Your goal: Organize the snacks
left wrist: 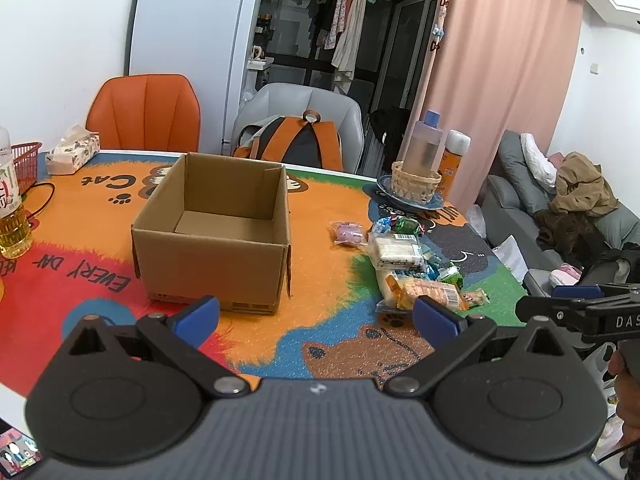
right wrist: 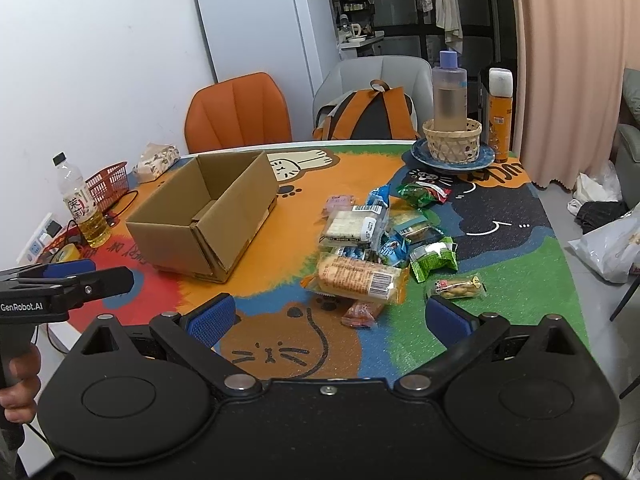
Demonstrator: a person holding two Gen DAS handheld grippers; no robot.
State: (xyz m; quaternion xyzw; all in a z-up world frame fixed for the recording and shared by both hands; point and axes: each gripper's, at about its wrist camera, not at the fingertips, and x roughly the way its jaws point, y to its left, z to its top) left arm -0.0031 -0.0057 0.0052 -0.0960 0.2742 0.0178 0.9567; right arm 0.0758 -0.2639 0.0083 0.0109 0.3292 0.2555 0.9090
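Note:
An open, empty cardboard box (left wrist: 216, 236) stands on the colourful table mat; it also shows in the right wrist view (right wrist: 208, 216). A pile of wrapped snacks (left wrist: 416, 264) lies to the right of the box, also in the right wrist view (right wrist: 372, 248), with a large orange bread pack (right wrist: 356, 280) nearest. My left gripper (left wrist: 316, 312) is open and empty, in front of the box. My right gripper (right wrist: 328, 316) is open and empty, just short of the snack pile, above a small red packet (right wrist: 362, 314).
A tea bottle (right wrist: 86, 208), red basket (right wrist: 108, 186) and tissue pack (right wrist: 156, 160) sit at the table's left. A blue plate with a wicker basket and bottle (right wrist: 452, 136) and an orange can (right wrist: 500, 116) stand at the back right. Chairs stand behind the table.

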